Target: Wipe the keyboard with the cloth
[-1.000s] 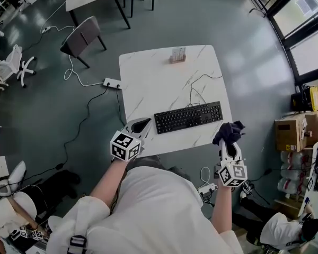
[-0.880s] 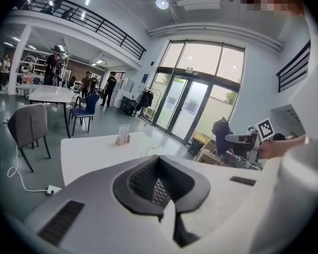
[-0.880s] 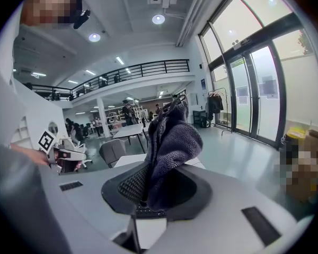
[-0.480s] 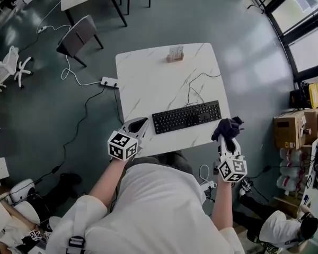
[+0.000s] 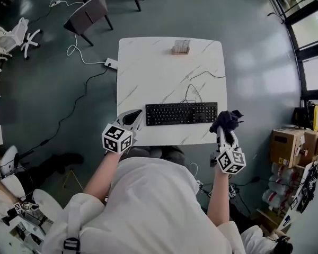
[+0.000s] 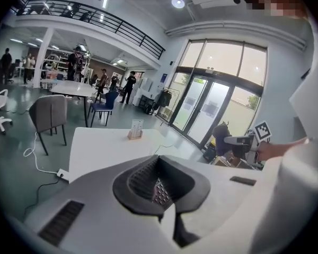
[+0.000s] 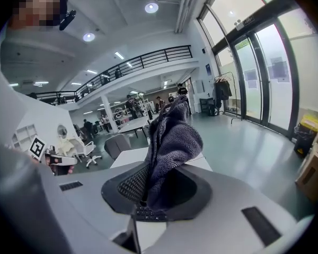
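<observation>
One pass: bring the right gripper [image 5: 226, 129], clamped on the cloth [image 5: 228, 120] just right of the keyboard [image 5: 181, 113] on the bench [image 5: 164, 67], flat across the keys, steadying with the closed, empty left gripper [image 5: 133, 119].

Before me the white marbled desk [image 5: 148, 78] carries a black keyboard [image 5: 181, 113] along its near edge, its cable [image 5: 191, 89] trailing far-right, and a small stand [image 5: 180, 47] at the far edge.

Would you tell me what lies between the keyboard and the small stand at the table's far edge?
Only the cable from the keyboard, otherwise bare table; the head view shows it.
</observation>
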The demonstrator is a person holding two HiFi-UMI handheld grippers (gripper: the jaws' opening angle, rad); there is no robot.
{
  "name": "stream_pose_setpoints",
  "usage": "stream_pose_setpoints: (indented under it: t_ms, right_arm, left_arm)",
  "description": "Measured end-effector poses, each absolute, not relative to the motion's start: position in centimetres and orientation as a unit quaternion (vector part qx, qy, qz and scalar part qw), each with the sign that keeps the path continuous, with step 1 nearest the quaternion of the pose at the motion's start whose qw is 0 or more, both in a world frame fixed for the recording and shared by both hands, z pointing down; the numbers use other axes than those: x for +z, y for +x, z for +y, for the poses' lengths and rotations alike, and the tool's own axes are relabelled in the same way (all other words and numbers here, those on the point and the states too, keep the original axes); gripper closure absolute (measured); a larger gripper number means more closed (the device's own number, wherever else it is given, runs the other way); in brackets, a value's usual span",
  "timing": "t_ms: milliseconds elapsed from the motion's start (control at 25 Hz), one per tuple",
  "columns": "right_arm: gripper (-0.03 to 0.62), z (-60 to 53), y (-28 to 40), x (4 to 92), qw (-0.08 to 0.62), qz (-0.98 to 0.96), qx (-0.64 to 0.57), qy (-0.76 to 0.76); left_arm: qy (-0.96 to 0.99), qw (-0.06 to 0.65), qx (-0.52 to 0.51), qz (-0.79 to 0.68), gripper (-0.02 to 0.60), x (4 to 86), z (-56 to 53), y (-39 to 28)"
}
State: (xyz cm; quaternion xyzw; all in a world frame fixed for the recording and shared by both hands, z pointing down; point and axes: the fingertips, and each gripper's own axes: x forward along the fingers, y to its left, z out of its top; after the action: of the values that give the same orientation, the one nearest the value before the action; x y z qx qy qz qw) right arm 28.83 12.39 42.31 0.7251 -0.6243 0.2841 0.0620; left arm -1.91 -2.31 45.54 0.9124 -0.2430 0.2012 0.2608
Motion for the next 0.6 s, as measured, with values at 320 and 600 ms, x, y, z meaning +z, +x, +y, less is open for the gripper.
stream_pose_setpoints:
  t_ms: [320,600]
  right_arm:
    - [0.497,10.7,32.1,47.1,0.068,-0.631,0.354,0.686]
    - [0.497,11.7,35.7,52.5,0.113,-0.625,0.395,0.664]
  left_arm:
    - [0.877,0.29,0.25,-0.289,0.575,51.8,-0.8,-2.5]
    - [0.835,0.357,0.271,-0.319,0.575,58.7,1.1,-4.1]
